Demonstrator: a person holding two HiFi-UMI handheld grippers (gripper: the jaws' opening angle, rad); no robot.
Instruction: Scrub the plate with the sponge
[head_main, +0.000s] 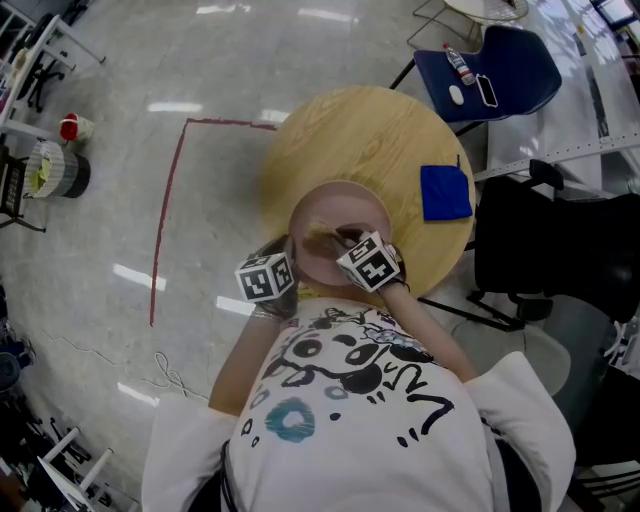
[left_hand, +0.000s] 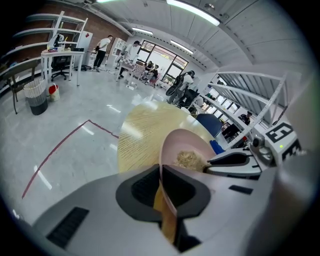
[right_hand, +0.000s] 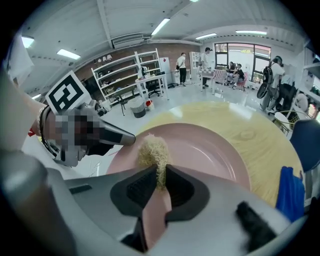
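A pink plate (head_main: 340, 225) lies near the front edge of the round wooden table (head_main: 370, 140). My left gripper (head_main: 288, 268) is shut on the plate's near left rim (left_hand: 165, 165), which runs edge-on between its jaws. My right gripper (head_main: 345, 243) is shut on a tan fibrous sponge (right_hand: 152, 152) that rests on the plate's surface (right_hand: 200, 150) near its left side. In the left gripper view the sponge (left_hand: 189, 160) lies in the plate with the right gripper's finger (left_hand: 232, 161) beside it.
A blue cloth (head_main: 445, 192) lies on the table's right side. A blue chair (head_main: 495, 70) with small items stands behind the table, and dark chairs (head_main: 550, 250) stand to the right. Red tape (head_main: 175, 180) marks the floor to the left, near a bin (head_main: 58, 172).
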